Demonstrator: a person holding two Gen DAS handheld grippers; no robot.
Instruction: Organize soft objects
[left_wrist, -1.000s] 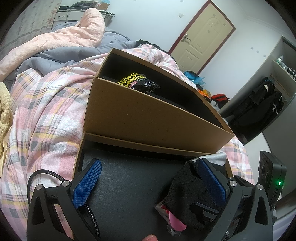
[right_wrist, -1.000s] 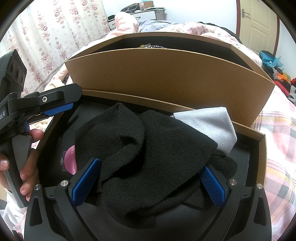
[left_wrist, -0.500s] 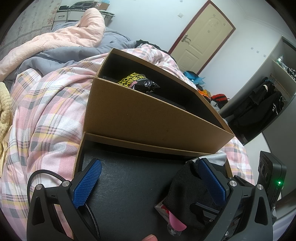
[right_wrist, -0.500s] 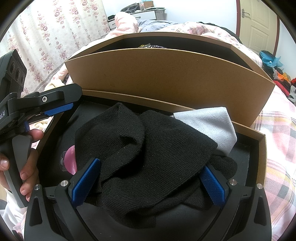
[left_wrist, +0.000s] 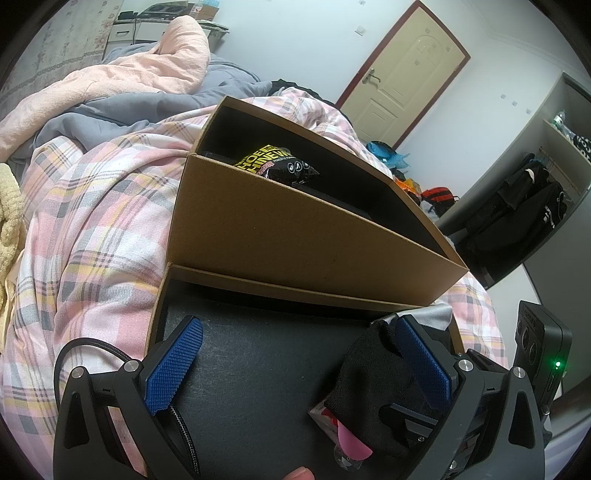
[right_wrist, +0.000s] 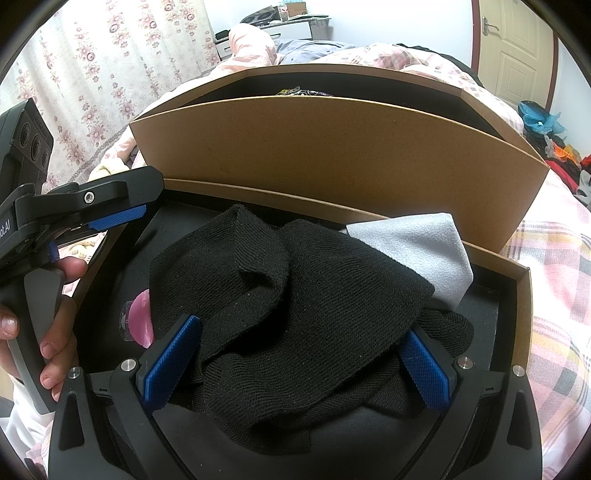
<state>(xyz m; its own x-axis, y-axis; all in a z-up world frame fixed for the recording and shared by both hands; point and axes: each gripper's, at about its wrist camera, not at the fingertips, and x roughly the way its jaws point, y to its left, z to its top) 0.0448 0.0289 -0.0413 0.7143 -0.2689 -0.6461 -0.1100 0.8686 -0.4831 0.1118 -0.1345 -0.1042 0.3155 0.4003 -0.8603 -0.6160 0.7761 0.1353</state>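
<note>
A heap of black knitted socks (right_wrist: 295, 306) lies in the low brown tray (right_wrist: 524, 295) with a black floor. A grey cloth (right_wrist: 417, 247) sits at the heap's far right, and a pink item (right_wrist: 142, 321) peeks out at its left. My right gripper (right_wrist: 299, 363) is open, its blue pads on either side of the heap's near edge. My left gripper (left_wrist: 299, 354) is open over the tray's bare black floor (left_wrist: 266, 369). The socks (left_wrist: 369, 373) touch its right finger. Its blue pad (right_wrist: 118, 218) shows at the left of the right wrist view.
A taller brown box (left_wrist: 295, 229) stands right behind the tray, with a black-and-yellow snack packet (left_wrist: 277, 166) inside. Everything rests on a pink plaid quilt (left_wrist: 92, 229). A hand (right_wrist: 55, 350) holds the left gripper's handle. A door (left_wrist: 402, 70) and hanging clothes (left_wrist: 517, 214) lie beyond.
</note>
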